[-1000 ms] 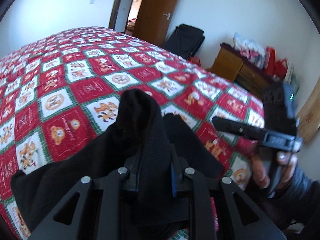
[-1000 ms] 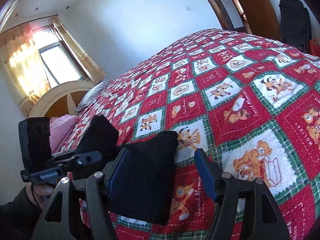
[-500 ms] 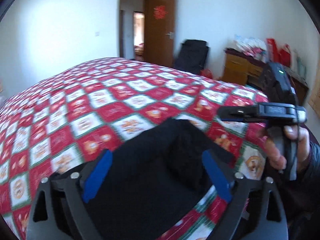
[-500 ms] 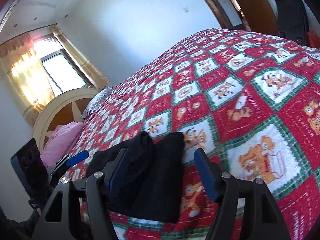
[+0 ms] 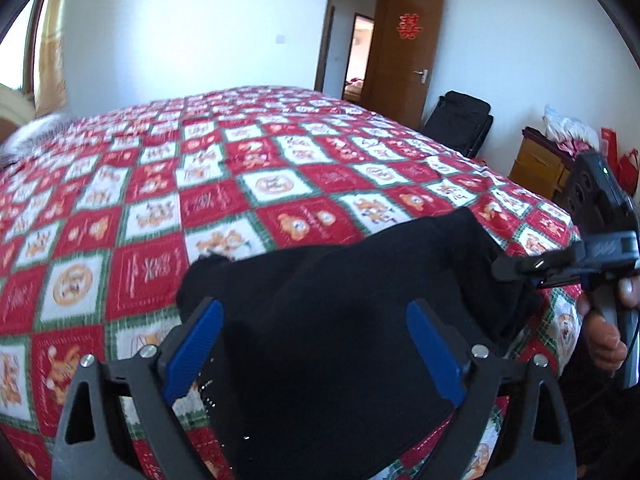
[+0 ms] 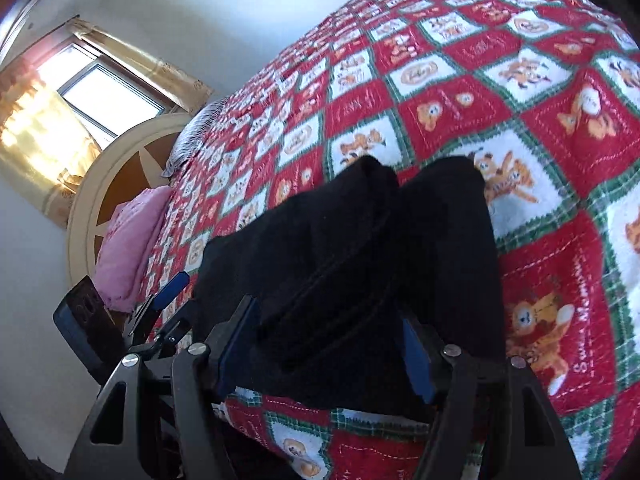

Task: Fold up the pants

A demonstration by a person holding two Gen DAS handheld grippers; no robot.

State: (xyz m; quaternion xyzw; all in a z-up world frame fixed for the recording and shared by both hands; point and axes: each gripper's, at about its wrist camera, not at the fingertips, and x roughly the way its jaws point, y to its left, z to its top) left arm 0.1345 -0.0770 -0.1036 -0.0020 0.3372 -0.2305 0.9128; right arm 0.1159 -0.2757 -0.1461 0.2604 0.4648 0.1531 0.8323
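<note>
Black pants [image 5: 340, 320] lie folded in a thick bundle near the front edge of the bed; they also show in the right wrist view [image 6: 360, 260]. My left gripper [image 5: 316, 344] is open, its blue pads wide apart over the bundle, holding nothing. My right gripper [image 6: 332, 344] is open with the fold of the pants lying between its blue pads; it shows from the side in the left wrist view [image 5: 516, 270], at the bundle's right end. The left gripper shows in the right wrist view [image 6: 168, 300], at the bundle's left.
The bed carries a red, white and green bear-pattern quilt [image 5: 240, 184]. A pink pillow [image 6: 128, 248] and round headboard [image 6: 92, 200] are at the head. A black suitcase [image 5: 460, 120], wooden cabinet [image 5: 540, 164] and open door [image 5: 404, 52] stand beyond the bed.
My left gripper let go of the pants, opened wide and drew back. The raised fold dropped onto the bundle. My right gripper moved in closer over the pants.
</note>
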